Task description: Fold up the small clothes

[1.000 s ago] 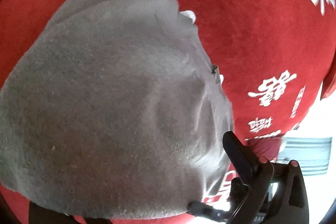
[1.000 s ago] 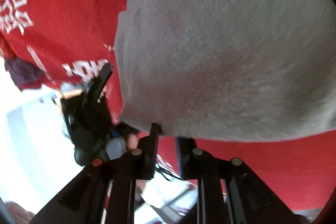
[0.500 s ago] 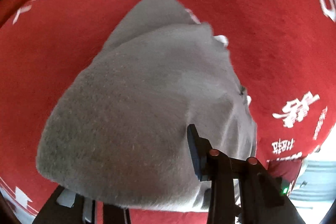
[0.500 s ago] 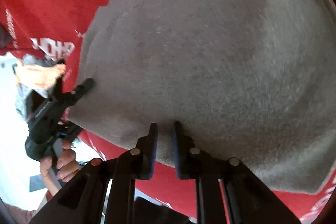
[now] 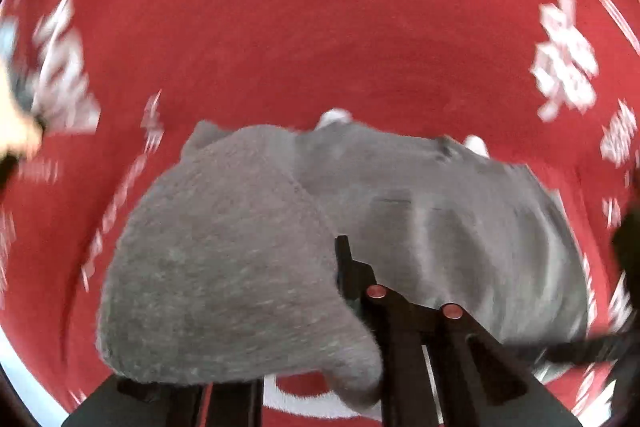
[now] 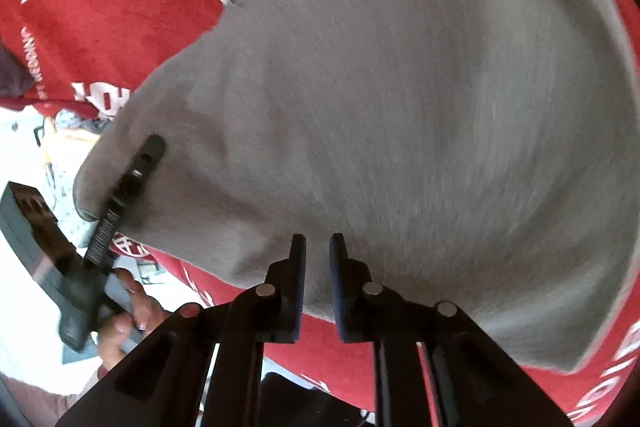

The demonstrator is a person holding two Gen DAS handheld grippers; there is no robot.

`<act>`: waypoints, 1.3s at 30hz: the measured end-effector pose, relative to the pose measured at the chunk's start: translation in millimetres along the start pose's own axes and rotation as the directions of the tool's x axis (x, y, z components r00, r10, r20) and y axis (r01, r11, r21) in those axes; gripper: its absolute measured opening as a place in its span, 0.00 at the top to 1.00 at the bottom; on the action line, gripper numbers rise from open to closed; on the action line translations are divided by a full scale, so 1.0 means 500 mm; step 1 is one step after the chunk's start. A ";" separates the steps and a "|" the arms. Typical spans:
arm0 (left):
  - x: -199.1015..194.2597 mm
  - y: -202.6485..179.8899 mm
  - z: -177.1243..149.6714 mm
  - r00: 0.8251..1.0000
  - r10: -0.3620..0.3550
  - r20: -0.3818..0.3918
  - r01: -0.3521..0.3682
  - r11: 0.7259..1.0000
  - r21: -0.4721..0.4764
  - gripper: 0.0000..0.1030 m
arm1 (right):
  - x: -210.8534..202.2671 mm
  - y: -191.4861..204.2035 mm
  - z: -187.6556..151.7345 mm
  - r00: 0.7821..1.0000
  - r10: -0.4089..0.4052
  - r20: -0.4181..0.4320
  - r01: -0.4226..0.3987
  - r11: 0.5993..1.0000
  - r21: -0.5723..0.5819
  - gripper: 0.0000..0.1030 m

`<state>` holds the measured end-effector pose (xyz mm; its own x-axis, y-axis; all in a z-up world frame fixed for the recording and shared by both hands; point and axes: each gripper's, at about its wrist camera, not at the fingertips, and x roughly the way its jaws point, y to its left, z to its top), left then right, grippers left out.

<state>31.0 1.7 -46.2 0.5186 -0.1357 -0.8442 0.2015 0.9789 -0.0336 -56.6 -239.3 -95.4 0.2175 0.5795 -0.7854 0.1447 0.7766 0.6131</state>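
A small grey knit garment [image 5: 240, 247] lies over a red cloth [image 5: 320, 27] with white print. In the left wrist view my left gripper [image 5: 320, 279] is shut on the garment's near edge; one finger is buried under the fabric. In the right wrist view the garment [image 6: 400, 87] fills most of the frame, and my right gripper [image 6: 318, 247] is shut on its near hem, with fabric between the narrow jaws. The left gripper [image 6: 136, 167] shows there too, pinching the garment's left corner.
White tags [image 5: 334, 115] peek out at the garment's far edge. The red cloth's edge [image 6: 60, 103] ends at the left, with a white surface [image 6: 24, 259] beyond it. A hand [image 6: 128, 311] holds the left gripper's handle.
Both grippers have pulled the garment toward me and lower. It now lies flatter and farther down in the left wrist view, with more red cloth showing beyond it.
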 end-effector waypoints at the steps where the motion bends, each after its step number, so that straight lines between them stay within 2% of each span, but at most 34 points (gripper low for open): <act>1: -0.004 -0.011 0.000 1.000 -0.001 0.014 0.001 0.999 0.046 0.87 | -0.012 0.011 0.015 1.000 0.001 -0.001 -0.001 1.000 -0.018 0.85; 2: -0.006 -0.017 0.000 1.000 0.001 0.022 -0.003 0.997 0.072 0.87 | -0.030 0.030 0.041 1.000 -0.006 -0.002 0.006 0.999 -0.048 0.81; 4: -0.008 -0.024 -0.002 1.000 0.005 0.031 -0.009 0.993 0.114 0.87 | -0.051 0.079 0.093 1.000 -0.025 -0.013 0.023 0.993 -0.115 0.40; 5: -0.009 -0.026 -0.005 0.999 0.007 0.033 -0.012 0.991 0.136 0.87 | -0.055 0.110 0.126 0.999 -0.028 -0.030 0.023 0.988 -0.153 0.15; 6: -0.007 -0.029 -0.002 0.999 0.008 0.035 -0.013 0.989 0.148 0.87 | -0.054 0.138 0.154 0.999 -0.020 -0.050 0.011 0.984 -0.180 0.11; 9: -0.011 -0.040 0.000 0.999 0.009 0.045 -0.017 0.981 0.192 0.87 | -0.011 0.233 0.247 0.984 0.046 -0.170 -0.083 0.973 -0.214 0.06; 12: -0.014 -0.043 -0.005 0.999 0.002 0.053 -0.014 0.973 0.232 0.87 | 0.071 0.311 0.323 0.945 0.083 -0.317 -0.152 0.968 -0.199 0.01; 14: -0.015 -0.044 -0.007 0.998 -0.010 0.055 -0.004 0.969 0.245 0.87 | 0.122 0.347 0.352 0.922 0.054 -0.383 -0.141 0.969 -0.205 0.01; 18: -0.016 -0.042 -0.015 0.997 -0.031 0.064 0.012 0.961 0.278 0.87 | 0.212 0.397 0.371 0.881 -0.065 -0.468 -0.064 0.965 -0.256 0.01; 22: -0.016 -0.043 -0.023 0.997 -0.045 0.068 0.021 0.947 0.320 0.87 | 0.276 0.457 0.355 0.830 -0.196 -0.523 -0.018 0.927 -0.376 0.01; 27: -0.019 -0.043 -0.028 0.996 -0.051 0.071 0.024 0.940 0.341 0.87 | 0.342 0.517 0.337 0.774 -0.398 -0.492 0.091 0.840 -0.536 0.01; 29: -0.018 -0.044 -0.030 0.996 -0.051 0.072 0.023 0.939 0.344 0.87 | 0.363 0.527 0.343 0.765 -0.447 -0.463 0.140 0.818 -0.557 0.01; 30: -0.019 -0.044 -0.030 0.996 -0.051 0.073 0.023 0.938 0.345 0.87 | 0.366 0.525 0.345 0.786 -0.432 -0.443 0.106 0.799 -0.591 0.03; 31: -0.019 -0.045 -0.032 0.996 -0.050 0.073 0.022 0.938 0.347 0.87 | 0.367 0.520 0.348 0.788 -0.442 -0.428 0.127 0.797 -0.590 0.09; 33: -0.023 -0.043 -0.034 0.996 -0.049 0.072 0.021 0.938 0.347 0.87 | 0.352 0.496 0.357 0.794 -0.457 -0.400 0.162 0.795 -0.585 0.77; 34: -0.025 -0.045 -0.033 0.996 -0.056 0.070 0.028 0.938 0.346 0.87 | 0.342 0.484 0.361 0.803 -0.457 -0.383 0.178 0.796 -0.578 0.77; 37: -0.037 -0.061 -0.028 0.994 -0.073 0.085 0.036 0.928 0.371 0.87 | 0.274 0.456 0.368 0.870 -0.362 -0.335 0.135 0.828 -0.544 0.80; 39: -0.061 -0.078 -0.026 0.990 -0.099 0.101 0.051 0.915 0.400 0.87 | 0.233 0.438 0.367 0.903 -0.289 -0.319 0.092 0.853 -0.513 0.80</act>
<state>-3.5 -30.6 -26.0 0.5775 -0.2468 -0.7782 0.5433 0.8277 0.1407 177.6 -46.9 -37.2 -0.1536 0.3775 -0.9132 -0.3523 0.8425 0.4075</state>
